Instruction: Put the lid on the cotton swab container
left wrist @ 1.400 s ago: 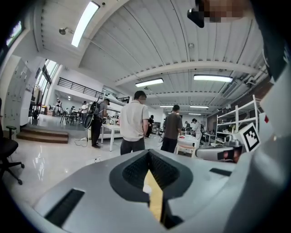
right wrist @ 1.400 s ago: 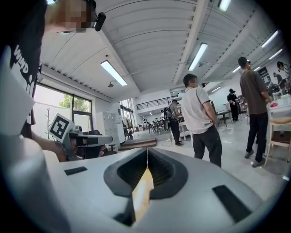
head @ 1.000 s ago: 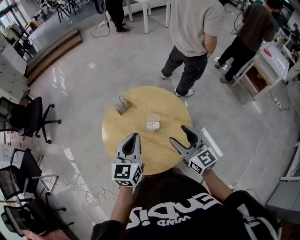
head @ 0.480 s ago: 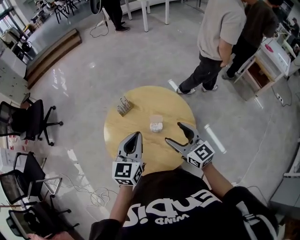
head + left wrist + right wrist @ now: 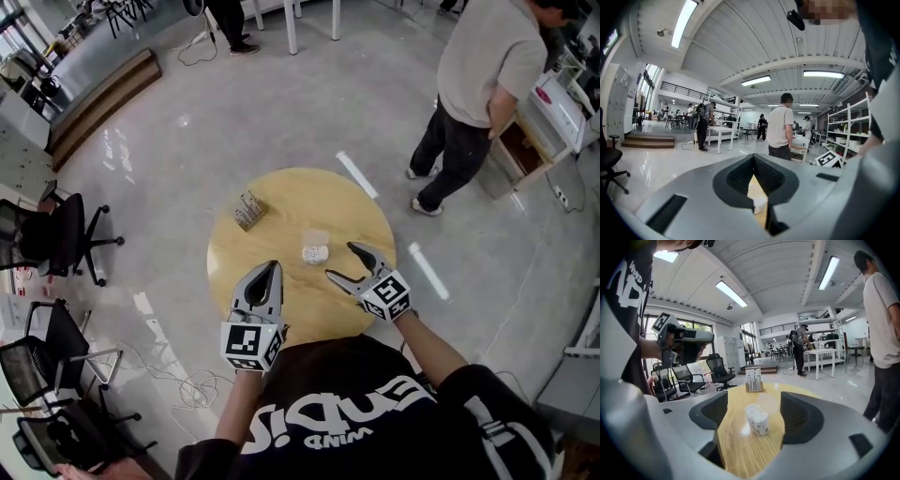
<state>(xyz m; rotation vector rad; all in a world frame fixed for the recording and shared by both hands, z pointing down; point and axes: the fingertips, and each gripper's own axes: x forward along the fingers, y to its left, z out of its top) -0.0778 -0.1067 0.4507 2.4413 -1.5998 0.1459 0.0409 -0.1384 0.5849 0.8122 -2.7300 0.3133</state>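
Reference point: round wooden table (image 5: pixel 352 202).

- A small wooden holder (image 5: pixel 247 210) of upright items stands on the table's far left part.
- The left gripper (image 5: pixel 272 268) hangs over the near edge, left of centre. Its jaws are pressed together with nothing between them.
- The white cotton swab container (image 5: pixel 314 253) stands at the table's centre, with neither gripper touching it.
- A pale clear shape (image 5: pixel 316 236) touches its far side; what it is cannot be told.
- The right gripper (image 5: pixel 341 261) is over the near right part. Its jaws have just been opening and stand wide and empty, with the container ahead of them and apart.
- A person (image 5: pixel 483 84) stands beyond the table's right.
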